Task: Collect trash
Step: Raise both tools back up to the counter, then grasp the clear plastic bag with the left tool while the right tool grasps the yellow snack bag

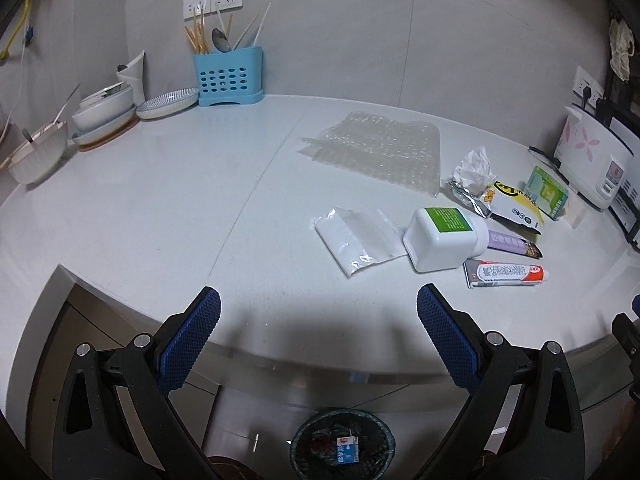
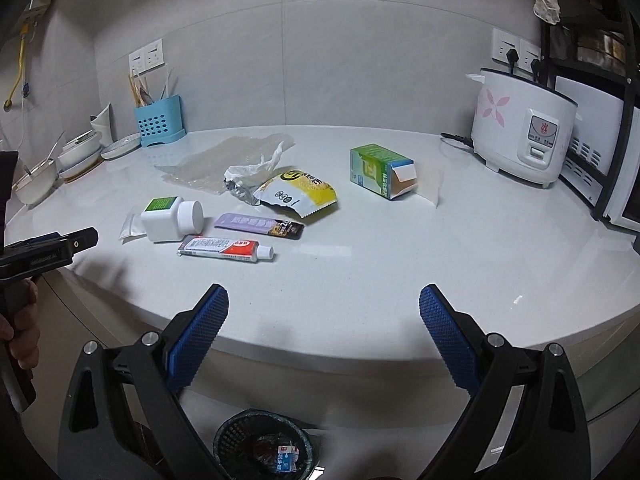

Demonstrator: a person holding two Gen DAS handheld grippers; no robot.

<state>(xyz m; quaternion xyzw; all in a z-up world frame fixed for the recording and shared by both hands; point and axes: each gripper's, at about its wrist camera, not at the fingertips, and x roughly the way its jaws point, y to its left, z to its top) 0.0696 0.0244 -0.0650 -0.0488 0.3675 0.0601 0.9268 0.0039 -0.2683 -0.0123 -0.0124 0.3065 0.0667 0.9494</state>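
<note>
Both the left gripper (image 1: pixel 318 308) and right gripper (image 2: pixel 324 306) hung empty, fingers apart, over the counter (image 2: pixel 380 248) edge, trash (bottle (image 2: pixel 170 220), tube (image 2: pixel 224 249), packets) scattered beyond, bin (image 2: pixel 262 444) below.

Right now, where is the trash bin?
The trash bin sits on the floor below the counter's front edge, at the bottom of both wrist views.

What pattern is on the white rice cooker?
Pink flower petals on the rice cooker, clearest in the right wrist view.
</note>
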